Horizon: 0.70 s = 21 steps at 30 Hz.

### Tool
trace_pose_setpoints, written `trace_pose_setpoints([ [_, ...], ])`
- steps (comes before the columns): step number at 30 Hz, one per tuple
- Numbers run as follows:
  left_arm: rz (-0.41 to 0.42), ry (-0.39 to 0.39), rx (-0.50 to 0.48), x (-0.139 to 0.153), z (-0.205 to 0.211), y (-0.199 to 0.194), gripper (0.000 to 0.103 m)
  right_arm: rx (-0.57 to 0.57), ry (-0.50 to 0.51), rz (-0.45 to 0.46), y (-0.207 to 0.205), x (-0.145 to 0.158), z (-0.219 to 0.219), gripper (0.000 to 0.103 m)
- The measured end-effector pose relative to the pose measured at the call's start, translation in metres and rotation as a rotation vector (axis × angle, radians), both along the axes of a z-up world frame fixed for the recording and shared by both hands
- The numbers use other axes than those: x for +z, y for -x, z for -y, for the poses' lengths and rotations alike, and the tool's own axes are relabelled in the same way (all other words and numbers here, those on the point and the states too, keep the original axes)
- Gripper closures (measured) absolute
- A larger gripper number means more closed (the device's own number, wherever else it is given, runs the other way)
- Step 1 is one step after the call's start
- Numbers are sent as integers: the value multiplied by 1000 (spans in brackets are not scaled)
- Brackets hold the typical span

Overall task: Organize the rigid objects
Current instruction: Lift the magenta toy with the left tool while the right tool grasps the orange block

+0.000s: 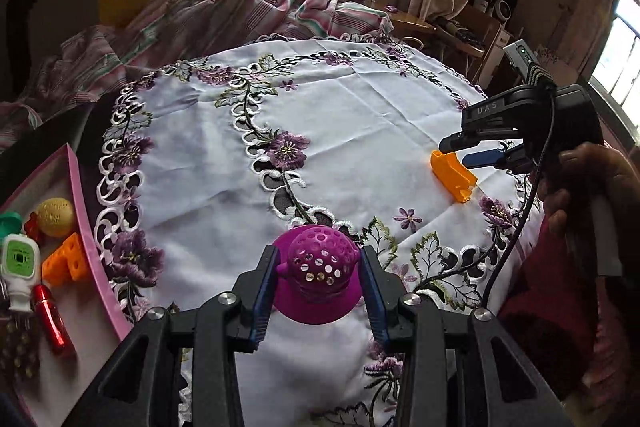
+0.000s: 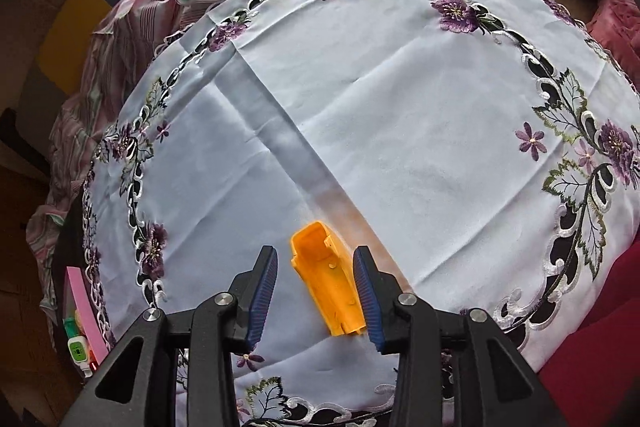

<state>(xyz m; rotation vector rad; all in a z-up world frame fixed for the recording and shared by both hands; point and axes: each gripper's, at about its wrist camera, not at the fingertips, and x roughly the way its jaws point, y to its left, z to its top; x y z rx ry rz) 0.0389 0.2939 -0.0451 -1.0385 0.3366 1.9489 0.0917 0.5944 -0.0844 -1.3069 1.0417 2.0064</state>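
Note:
My left gripper (image 1: 319,255) is shut on a purple perforated dome-shaped toy (image 1: 320,279), its blue pads pressing both sides, just above the white embroidered tablecloth (image 1: 340,107). An orange plastic piece (image 2: 326,287) lies on the cloth between the fingers of my right gripper (image 2: 315,253). The right pad is against it, while the left pad stands clear with a gap, so the jaws are open. In the left wrist view the right gripper (image 1: 456,153) hovers over the orange piece (image 1: 454,177) at the table's right side, held by a person's hand (image 1: 592,179).
A pink-rimmed box (image 1: 86,227) at the table's left edge holds a yellow ball (image 1: 56,217), an orange perforated block (image 1: 66,263), a red tube (image 1: 50,319) and a white-and-green item (image 1: 20,263). Striped bedding (image 1: 220,11) lies beyond the table. A black cable (image 1: 516,239) hangs from the right gripper.

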Motion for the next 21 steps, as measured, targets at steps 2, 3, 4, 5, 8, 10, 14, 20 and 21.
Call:
trace_pose_setpoints([
  [2, 12, -13, 14, 1, 9, 1, 63, 2, -2, 15, 0, -1, 0, 64],
  [3, 17, -18, 21, 2, 14, 2, 63, 1, -3, 19, 0, -1, 0, 64],
  [4, 20, -22, 29, 2, 17, 3, 63, 1, -3, 23, 0, -2, 0, 63],
  [5, 25, -28, 36, 3, 21, 4, 63, 3, -1, 28, 0, -2, 0, 63],
  [8, 27, -50, 56, 8, 33, 6, 63, 15, -2, 51, 2, -3, 1, 62],
  [10, 25, -60, 67, 10, 40, 7, 63, 29, -1, 74, 5, -5, 4, 62],
  [14, 32, -74, 98, 12, 54, 12, 63, 104, -8, 138, 18, -11, 13, 62],
  [20, 29, -78, 160, 12, 81, 19, 63, 252, -66, 113, 49, -14, 45, 78],
  [21, 30, -77, 172, 12, 86, 21, 63, 303, -85, 92, 56, -13, 57, 78],
])
